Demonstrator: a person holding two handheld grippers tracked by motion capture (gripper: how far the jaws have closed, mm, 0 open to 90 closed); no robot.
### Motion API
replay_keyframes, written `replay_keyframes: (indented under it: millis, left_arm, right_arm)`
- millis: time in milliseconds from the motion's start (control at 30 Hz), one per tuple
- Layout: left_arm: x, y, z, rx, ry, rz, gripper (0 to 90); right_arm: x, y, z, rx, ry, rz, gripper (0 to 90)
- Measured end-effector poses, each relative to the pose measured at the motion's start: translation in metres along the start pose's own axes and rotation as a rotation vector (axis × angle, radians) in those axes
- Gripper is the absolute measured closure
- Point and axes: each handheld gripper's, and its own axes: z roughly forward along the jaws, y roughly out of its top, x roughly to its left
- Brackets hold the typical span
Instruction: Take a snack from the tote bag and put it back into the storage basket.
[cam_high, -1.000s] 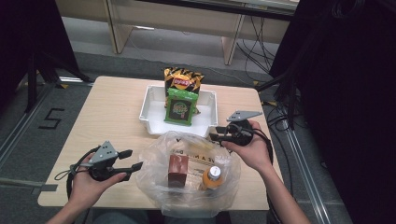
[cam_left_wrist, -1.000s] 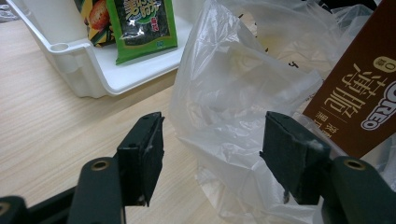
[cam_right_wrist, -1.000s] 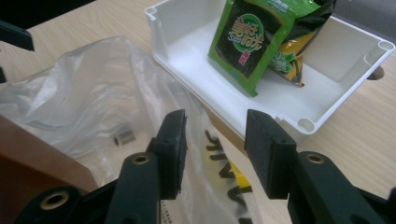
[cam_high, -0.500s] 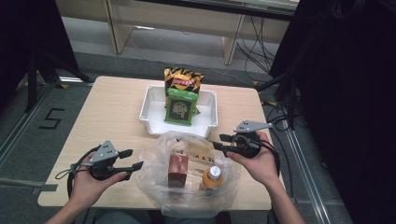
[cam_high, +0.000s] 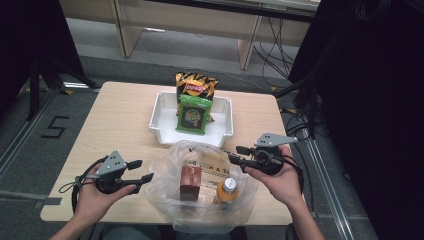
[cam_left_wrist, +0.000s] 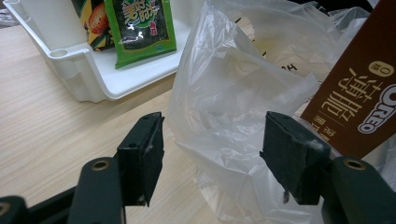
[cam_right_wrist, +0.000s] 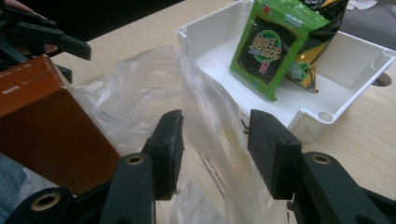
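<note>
With both grippers spread at the plastic bag (cam_high: 200, 195), your brown box (cam_high: 190, 182) and bottle (cam_high: 227, 190) are bagged; two snack packets (cam_high: 193, 114) wait at twelve o'clock.

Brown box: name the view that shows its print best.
The left gripper view: the brown box stands close there, and its white "OREO" lettering is readable. The high view shows the box whole but small, upright in the plastic bag. The right gripper view gives only its plain side.

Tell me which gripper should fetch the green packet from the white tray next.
Right. The right gripper is open beside the plastic bag rim, nearer the white tray and green packet. The left gripper is farther off.
</note>
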Motion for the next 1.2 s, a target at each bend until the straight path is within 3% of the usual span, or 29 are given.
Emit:
replay_keyframes:
  millis: [67,133,200,267,367,433,500,633,667,767,800,833,900,967,1000,1200]
  left_arm:
    - [0.000,0.000,0.000,0.003,0.010,-0.006,38.0]
    - [0.000,0.001,0.001,0.002,0.004,-0.010,38.0]
    - [-0.001,0.001,0.002,0.001,-0.001,-0.004,38.0]
    - [-0.002,0.001,0.003,0.006,-0.003,0.004,37.9]
    - [-0.002,0.001,0.002,0.006,-0.014,0.014,37.9]
    - [-0.002,0.001,0.003,0.000,-0.014,0.000,37.9]
    - [-0.003,0.001,0.002,0.004,-0.016,0.009,38.0]
    - [-0.005,0.001,0.003,0.001,-0.022,0.008,38.0]
    - [-0.005,0.001,0.003,-0.002,-0.027,0.009,38.0]
    - [-0.005,0.002,0.003,0.005,-0.019,0.011,38.0]
    - [-0.004,0.002,0.003,0.007,-0.019,0.014,38.0]
    - [-0.004,0.001,0.004,0.003,-0.021,0.010,38.0]
    - [-0.004,0.001,0.004,0.003,-0.021,0.010,38.0]
    - [-0.004,0.001,0.003,0.002,-0.021,0.010,38.0]
    - [-0.004,0.001,0.003,0.002,-0.022,0.010,38.0]
    - [-0.004,0.001,0.003,-0.001,-0.022,0.003,38.0]
  right_arm:
    - [0.004,0.000,0.000,-0.033,0.003,0.005,55.2]
    - [0.005,0.000,-0.003,-0.027,0.029,-0.010,54.2]
    - [0.010,0.000,-0.003,-0.029,0.055,0.018,52.9]
    - [0.012,-0.001,-0.004,-0.028,0.061,0.013,51.8]
    - [0.013,-0.002,-0.004,-0.073,0.060,-0.001,49.3]
    - [0.016,-0.002,-0.007,-0.053,0.075,0.029,45.8]
    - [0.015,-0.002,-0.007,-0.065,0.074,0.009,43.3]
    - [0.018,-0.006,-0.012,-0.050,0.084,0.068,41.1]
    - [0.017,-0.007,-0.011,-0.083,0.074,0.040,40.5]
    - [0.021,-0.011,-0.015,-0.078,0.099,0.077,38.6]
    - [0.021,-0.012,-0.016,-0.081,0.083,0.050,36.6]
    - [0.023,-0.013,-0.015,-0.098,0.080,0.063,36.2]
    - [0.023,-0.013,-0.014,-0.089,0.104,0.022,35.7]
    - [0.028,-0.016,-0.012,-0.076,0.110,0.042,33.9]
    - [0.027,-0.017,-0.010,-0.065,0.117,0.009,33.2]
    - [0.036,-0.030,-0.002,-0.023,0.140,0.028,33.2]
